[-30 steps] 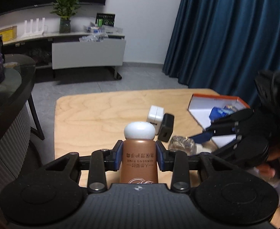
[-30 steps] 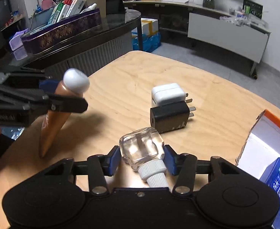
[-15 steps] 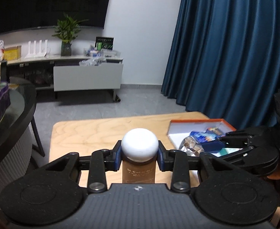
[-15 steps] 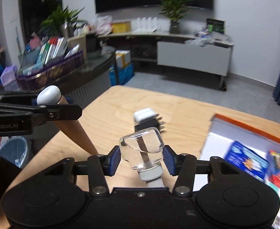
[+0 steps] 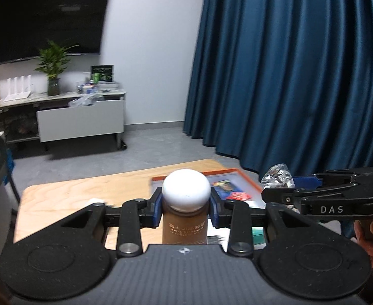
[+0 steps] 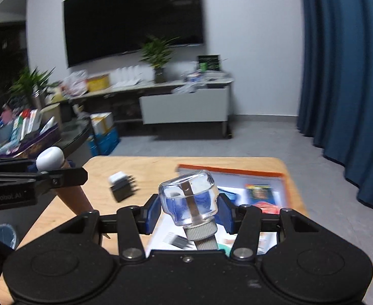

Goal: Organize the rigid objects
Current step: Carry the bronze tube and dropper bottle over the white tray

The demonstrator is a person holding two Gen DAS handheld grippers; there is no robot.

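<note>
My left gripper [image 5: 185, 209] is shut on a brown tube with a round white cap [image 5: 186, 190], held upright above the wooden table [image 5: 72, 198]. The same tube [image 6: 50, 156] shows at the left of the right wrist view, inside the left gripper [image 6: 56, 174]. My right gripper [image 6: 188, 209] is shut on a clear glass bottle with a grey ribbed neck [image 6: 189, 198], lifted over the orange-rimmed white box [image 6: 283, 178]. In the left wrist view that bottle [image 5: 278, 176] sits in the right gripper [image 5: 279, 186] at the right.
A white and a black charger [image 6: 121, 185] lie together on the table left of the box. Blue and red packets [image 6: 257, 193] lie inside the box. A dark glass counter with a tray of books [image 6: 26, 132] stands at the left; blue curtains [image 6: 346, 76] hang at the right.
Both grippers have risen and swung toward the orange-rimmed box, each still holding its object. The right one has rolled, so the glass bottle now hangs over the box instead of the bare table.
</note>
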